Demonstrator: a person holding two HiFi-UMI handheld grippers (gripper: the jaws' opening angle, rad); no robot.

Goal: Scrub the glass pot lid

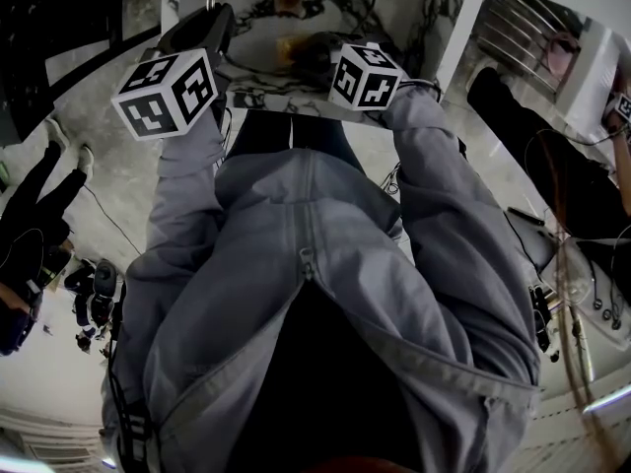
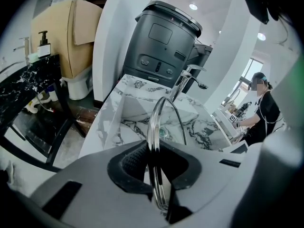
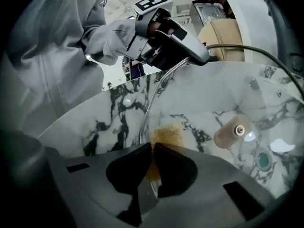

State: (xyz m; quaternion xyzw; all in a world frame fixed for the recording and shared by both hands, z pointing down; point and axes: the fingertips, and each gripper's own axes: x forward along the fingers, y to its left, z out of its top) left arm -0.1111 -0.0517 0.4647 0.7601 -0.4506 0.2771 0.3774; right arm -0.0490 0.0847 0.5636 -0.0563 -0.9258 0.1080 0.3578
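Item: glass pot lid [image 2: 153, 127], on edge above marble sink [image 2: 137, 114], rim clamped between left gripper [image 2: 155, 175] fingers.
Right gripper [image 3: 153, 167] fingers shut on brown scrub pad [image 3: 167, 136], pad at the glass near tan knob [image 3: 231, 132].
Status, judged: scrubbing under way; no suds seen; rinsing and setting down outstanding.
Around sink: marble surface [image 2: 105, 125].
Behind sink: chrome faucet [image 2: 187, 77], dark grey bin-like unit [image 2: 161, 42].
Right of sink, well apart: person standing [image 2: 263, 110].

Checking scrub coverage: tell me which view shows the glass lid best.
Right gripper view: the glass lid faces the camera, with its tan knob and the brown pad in the right tongs visible. The left gripper view shows only its rim edge-on in the left tongs. The head view barely shows it.
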